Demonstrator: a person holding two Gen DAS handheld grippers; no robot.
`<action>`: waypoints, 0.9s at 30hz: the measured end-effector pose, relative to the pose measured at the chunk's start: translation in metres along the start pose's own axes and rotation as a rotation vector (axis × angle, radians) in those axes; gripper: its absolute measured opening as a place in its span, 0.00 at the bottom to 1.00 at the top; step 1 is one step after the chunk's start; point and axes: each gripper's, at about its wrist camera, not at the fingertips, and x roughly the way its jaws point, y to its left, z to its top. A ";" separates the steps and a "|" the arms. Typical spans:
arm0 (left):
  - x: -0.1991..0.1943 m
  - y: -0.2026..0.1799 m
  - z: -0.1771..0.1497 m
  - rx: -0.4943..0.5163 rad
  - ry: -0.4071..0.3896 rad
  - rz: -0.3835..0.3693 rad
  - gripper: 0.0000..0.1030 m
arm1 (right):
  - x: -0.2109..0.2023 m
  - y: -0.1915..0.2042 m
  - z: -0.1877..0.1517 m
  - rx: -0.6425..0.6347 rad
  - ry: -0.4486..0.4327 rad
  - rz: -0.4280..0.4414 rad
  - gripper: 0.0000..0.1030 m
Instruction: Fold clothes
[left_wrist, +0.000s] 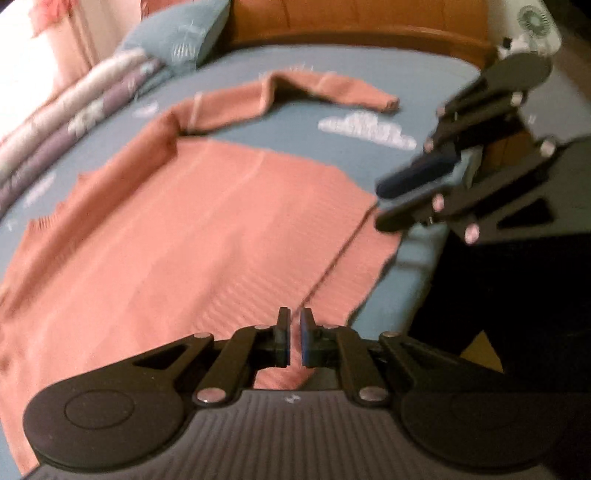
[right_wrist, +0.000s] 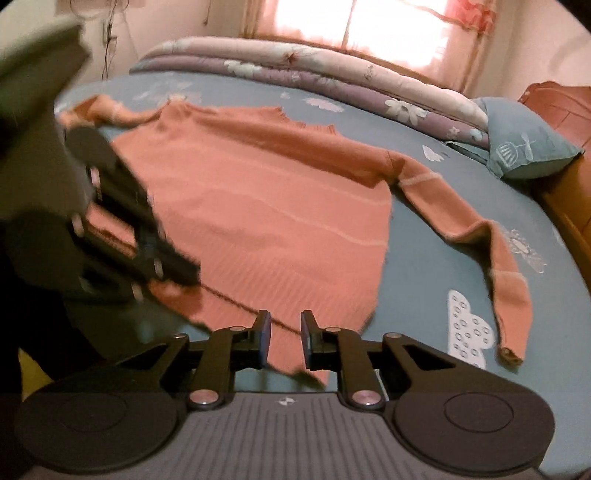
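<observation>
A salmon-pink sweater (left_wrist: 192, 229) lies spread flat on the blue bedsheet (left_wrist: 295, 125), hem towards me, one sleeve (left_wrist: 325, 88) stretched out at the far side. My left gripper (left_wrist: 294, 341) is shut on the sweater's hem near one bottom corner. My right gripper (right_wrist: 284, 341) straddles the hem at the other bottom corner (right_wrist: 288, 354), jaws a little apart with cloth between them. The sweater (right_wrist: 266, 199) and its long sleeve (right_wrist: 506, 266) fill the right wrist view. Each gripper shows in the other's view: right (left_wrist: 417, 184), left (right_wrist: 173, 266).
A rolled floral quilt (right_wrist: 332, 74) lies along the far bed edge below a bright curtained window. A blue pillow (right_wrist: 524, 147) rests by the orange wooden headboard (left_wrist: 351, 22). A small white fan (left_wrist: 535, 26) stands beyond the bed. The bed's near edge drops into dark floor (left_wrist: 498, 295).
</observation>
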 end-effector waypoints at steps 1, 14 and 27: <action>0.001 0.000 -0.005 -0.009 0.011 0.002 0.07 | 0.002 0.001 0.003 0.006 -0.007 0.008 0.20; -0.032 0.030 -0.024 -0.114 0.006 0.054 0.09 | 0.041 -0.003 -0.012 0.206 0.091 0.034 0.38; -0.021 0.074 -0.044 -0.329 0.080 0.069 0.10 | 0.053 -0.010 0.023 0.250 0.040 0.066 0.43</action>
